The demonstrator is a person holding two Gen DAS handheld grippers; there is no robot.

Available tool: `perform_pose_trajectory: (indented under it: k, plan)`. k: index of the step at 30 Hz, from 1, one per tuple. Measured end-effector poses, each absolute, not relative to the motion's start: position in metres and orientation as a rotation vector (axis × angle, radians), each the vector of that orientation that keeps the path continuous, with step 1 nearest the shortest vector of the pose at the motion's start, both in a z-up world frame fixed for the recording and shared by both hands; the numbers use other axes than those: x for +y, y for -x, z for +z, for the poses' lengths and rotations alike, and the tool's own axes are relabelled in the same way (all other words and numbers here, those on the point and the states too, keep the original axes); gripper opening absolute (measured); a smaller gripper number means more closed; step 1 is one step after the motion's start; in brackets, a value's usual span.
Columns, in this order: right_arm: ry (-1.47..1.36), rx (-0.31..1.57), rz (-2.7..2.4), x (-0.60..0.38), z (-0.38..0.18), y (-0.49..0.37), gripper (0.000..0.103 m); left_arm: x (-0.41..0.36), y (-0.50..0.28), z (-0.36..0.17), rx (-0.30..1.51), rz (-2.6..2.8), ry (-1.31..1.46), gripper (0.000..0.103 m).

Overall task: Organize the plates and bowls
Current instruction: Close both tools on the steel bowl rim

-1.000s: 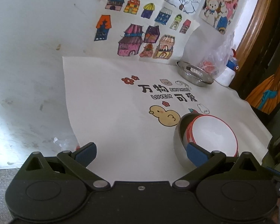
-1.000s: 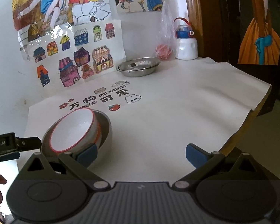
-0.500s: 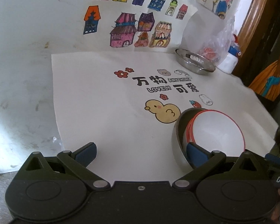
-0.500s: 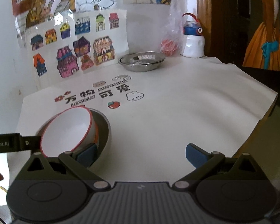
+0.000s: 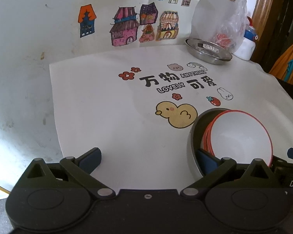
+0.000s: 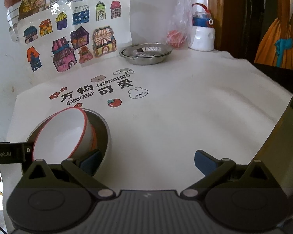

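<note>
A white bowl with a red rim (image 5: 242, 136) lies tilted inside a grey metal bowl (image 5: 194, 134) near the front of the white printed mat. It shows in the right wrist view as well, white bowl (image 6: 62, 134) in metal bowl (image 6: 104, 128). Stacked steel plates (image 5: 208, 51) (image 6: 146, 53) sit at the back by the wall. My left gripper (image 5: 147, 158) is open and empty, its right finger beside the metal bowl's near rim. My right gripper (image 6: 147, 159) is open and empty, its left finger at the bowl's near side.
A plastic bag with something red (image 6: 177, 33) and a white bottle with a blue cap (image 6: 202, 35) stand at the back right. Drawings hang on the wall (image 5: 127, 25). The mat's right edge (image 6: 279, 117) drops off. A dark wooden frame (image 6: 230, 15) stands at right.
Both grippers have drawn in lower and nearer to the stacked bowls, which now look larger. The bowls and plates stay where they were. Both grippers stay open.
</note>
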State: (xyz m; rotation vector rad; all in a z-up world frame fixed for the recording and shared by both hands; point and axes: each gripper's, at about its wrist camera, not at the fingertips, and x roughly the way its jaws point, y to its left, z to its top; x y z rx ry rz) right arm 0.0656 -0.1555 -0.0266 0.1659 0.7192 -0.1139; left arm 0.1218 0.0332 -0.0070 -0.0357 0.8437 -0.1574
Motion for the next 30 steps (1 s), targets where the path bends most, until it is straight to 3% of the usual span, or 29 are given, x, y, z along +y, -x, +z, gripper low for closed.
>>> perform_pose_trajectory:
  k: [6, 10, 15, 25, 30]
  plan:
    - [-0.198, 0.735, -0.11, -0.158, -0.028, -0.068, 0.103, 0.031, -0.124, -0.007, 0.842, -0.154, 0.027, 0.1]
    - [-0.201, 0.728, -0.107, -0.159, -0.029, -0.067, 0.101, 0.029, -0.123, -0.006, 0.834, -0.167, 0.021, 0.094]
    - [-0.216, 0.714, -0.077, -0.159, -0.028, -0.064, 0.09, 0.025, -0.122, -0.005, 0.827, -0.18, 0.005, 0.087]
    - [-0.235, 0.7, -0.052, -0.157, -0.027, -0.062, 0.081, 0.022, -0.118, -0.002, 0.821, -0.223, 0.014, 0.068]
    - [-0.268, 0.682, -0.018, -0.158, -0.027, -0.059, 0.067, 0.022, -0.117, -0.002, 0.821, -0.249, 0.039, 0.057]
